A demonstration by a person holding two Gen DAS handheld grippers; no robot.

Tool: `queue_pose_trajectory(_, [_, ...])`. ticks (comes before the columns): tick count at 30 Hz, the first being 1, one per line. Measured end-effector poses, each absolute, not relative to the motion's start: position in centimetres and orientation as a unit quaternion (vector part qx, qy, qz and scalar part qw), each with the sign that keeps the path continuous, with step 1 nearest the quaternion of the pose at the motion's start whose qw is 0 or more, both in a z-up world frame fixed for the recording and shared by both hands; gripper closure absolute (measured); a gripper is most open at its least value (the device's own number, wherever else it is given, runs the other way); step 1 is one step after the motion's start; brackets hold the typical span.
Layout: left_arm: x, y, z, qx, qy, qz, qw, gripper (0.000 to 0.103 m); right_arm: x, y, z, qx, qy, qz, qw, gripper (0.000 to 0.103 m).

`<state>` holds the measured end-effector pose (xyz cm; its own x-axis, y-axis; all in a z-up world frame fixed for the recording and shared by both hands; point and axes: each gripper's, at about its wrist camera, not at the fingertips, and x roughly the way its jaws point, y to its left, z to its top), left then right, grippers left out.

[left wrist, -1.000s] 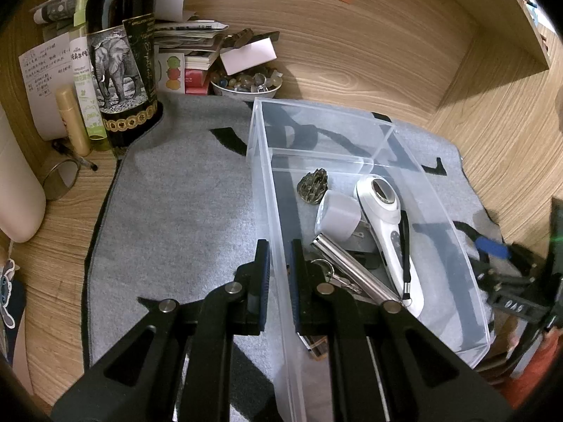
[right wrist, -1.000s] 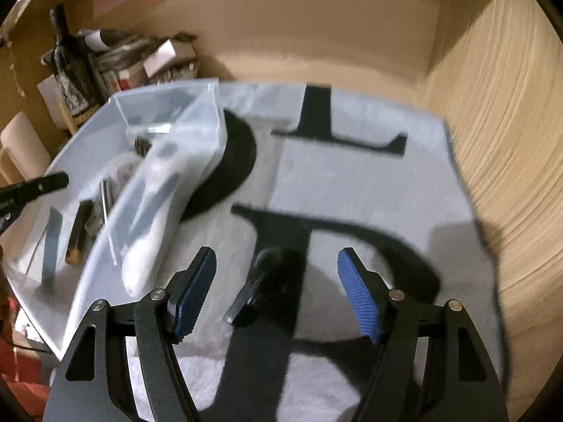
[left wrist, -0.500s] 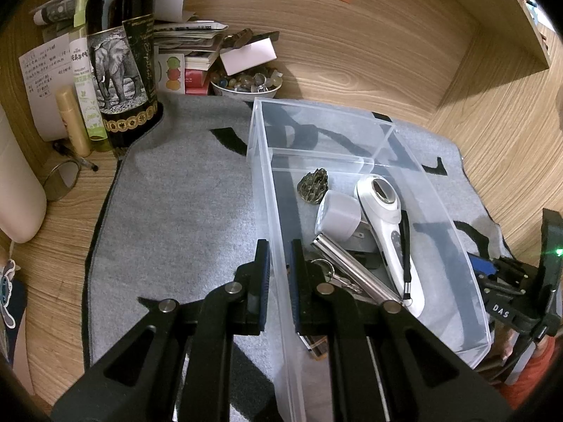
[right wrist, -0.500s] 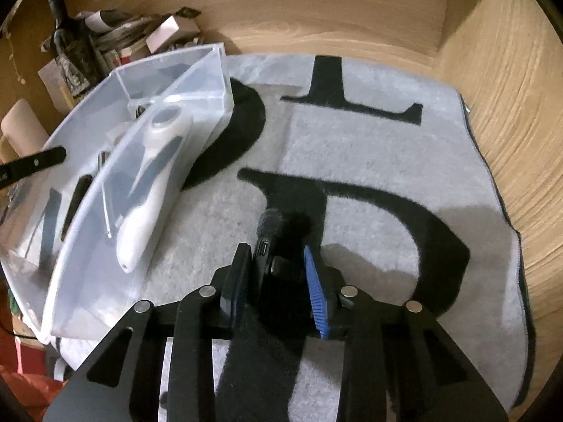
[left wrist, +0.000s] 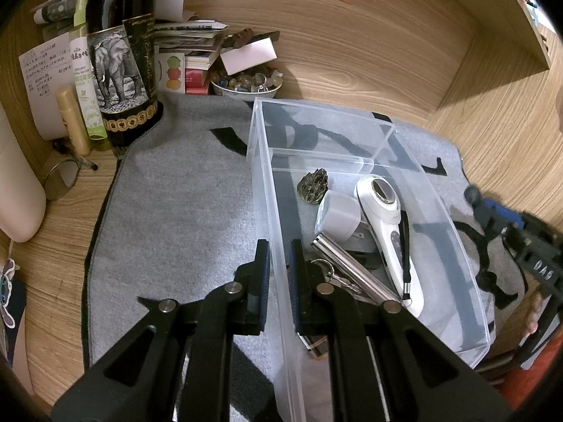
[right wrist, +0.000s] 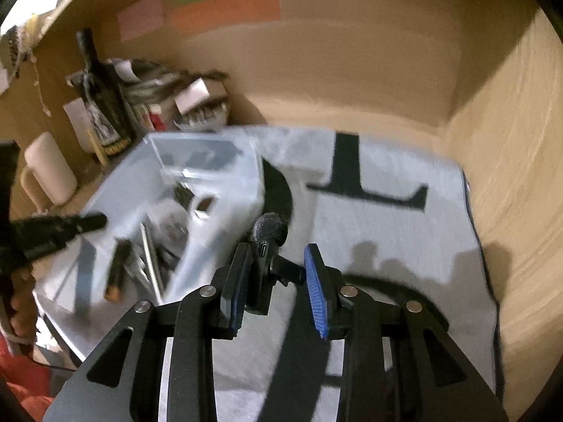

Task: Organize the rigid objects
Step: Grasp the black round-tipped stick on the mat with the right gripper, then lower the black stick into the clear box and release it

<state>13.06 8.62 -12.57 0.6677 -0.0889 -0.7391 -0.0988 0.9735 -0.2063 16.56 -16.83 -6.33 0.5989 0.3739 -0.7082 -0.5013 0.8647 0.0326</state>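
One small black microphone (right wrist: 266, 246) sits clamped between our right gripper (right wrist: 278, 283) pads, foam tip at twelve o'clock, lifted above the grey mat (right wrist: 387, 232). At nine o'clock, our left gripper (left wrist: 279, 274) pinches the clear bin (left wrist: 262, 183) wall.

The hand-held gripper (left wrist: 543, 274) at the right edge bears "DAS". Large black letters, one an "L" (right wrist: 355, 179), mark the grey mat (left wrist: 183, 211).
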Motion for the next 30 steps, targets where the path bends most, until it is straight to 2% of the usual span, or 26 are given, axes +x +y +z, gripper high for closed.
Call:
queue_pose_trajectory(11, [12.9,8.7,-12.7,-0.115,0.407,0.002,0.906,0.094,15.6,-11.9,-4.5,-0.112,0.331,0.314,0.883,0.075])
queue_pose_trajectory(30, [12.9,8.6,-12.7,-0.115,0.407,0.002,0.906,0.094,16.5,-7.6,-9.2,-0.152,0.403,0.349,0.832,0.074])
